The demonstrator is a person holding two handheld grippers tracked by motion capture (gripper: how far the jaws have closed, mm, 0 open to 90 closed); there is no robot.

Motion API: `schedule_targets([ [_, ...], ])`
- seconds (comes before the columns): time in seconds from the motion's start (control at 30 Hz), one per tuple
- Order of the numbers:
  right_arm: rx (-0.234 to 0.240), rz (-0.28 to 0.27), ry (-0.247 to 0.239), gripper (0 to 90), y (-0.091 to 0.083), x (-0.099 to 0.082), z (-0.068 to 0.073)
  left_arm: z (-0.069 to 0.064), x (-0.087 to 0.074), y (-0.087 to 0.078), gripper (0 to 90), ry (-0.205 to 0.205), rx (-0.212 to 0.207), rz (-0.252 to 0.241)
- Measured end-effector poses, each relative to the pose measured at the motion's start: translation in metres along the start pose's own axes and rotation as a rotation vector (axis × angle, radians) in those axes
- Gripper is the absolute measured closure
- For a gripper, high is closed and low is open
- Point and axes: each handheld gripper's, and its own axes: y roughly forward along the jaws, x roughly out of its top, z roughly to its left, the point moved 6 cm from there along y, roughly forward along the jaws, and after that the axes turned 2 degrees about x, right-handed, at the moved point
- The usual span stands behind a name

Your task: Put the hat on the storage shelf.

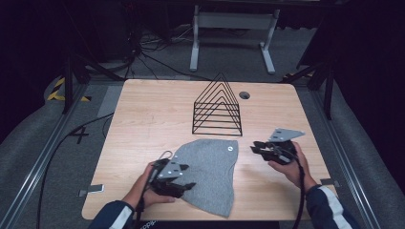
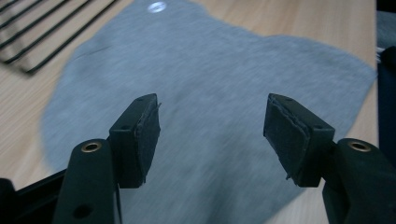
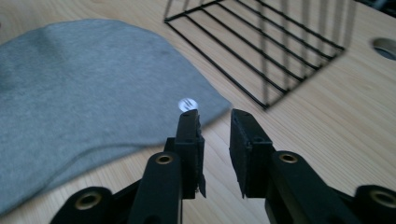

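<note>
A grey cloth (image 1: 210, 167) with a small white round tag (image 1: 230, 148) near its far corner lies flat on the wooden table (image 1: 153, 109). My left gripper (image 1: 188, 176) hovers at the cloth's left edge. In the left gripper view its jaws (image 2: 212, 135) stand wide apart over the cloth (image 2: 210, 84), with nothing between them. My right gripper (image 1: 253, 147) is to the right of the cloth, pointing left. In the right gripper view its jaws (image 3: 215, 140) leave a narrow empty gap, just short of the tag (image 3: 187, 103) and the cloth's edge (image 3: 84, 84).
A black wire rack (image 1: 217, 109) with a triangular profile stands behind the cloth at mid-table, also seen as the rack (image 3: 261, 51) beyond the right jaws. A round cable hole (image 1: 244, 95) sits at the table's far side. Cables and a white frame lie on the floor beyond.
</note>
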Motion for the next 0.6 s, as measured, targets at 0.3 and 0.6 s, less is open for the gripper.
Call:
schedule_targets([
  [0.3,0.078,0.071,-0.057,83.3,0.063,0.008,0.024,-0.046,0.021,0.057,46.5,0.098,-0.124,0.065],
  [0.6,0.080,0.136,-0.047,84.1,0.081,-0.006,0.021,-0.046,0.011,0.062,52.7,0.100,-0.177,0.119],
])
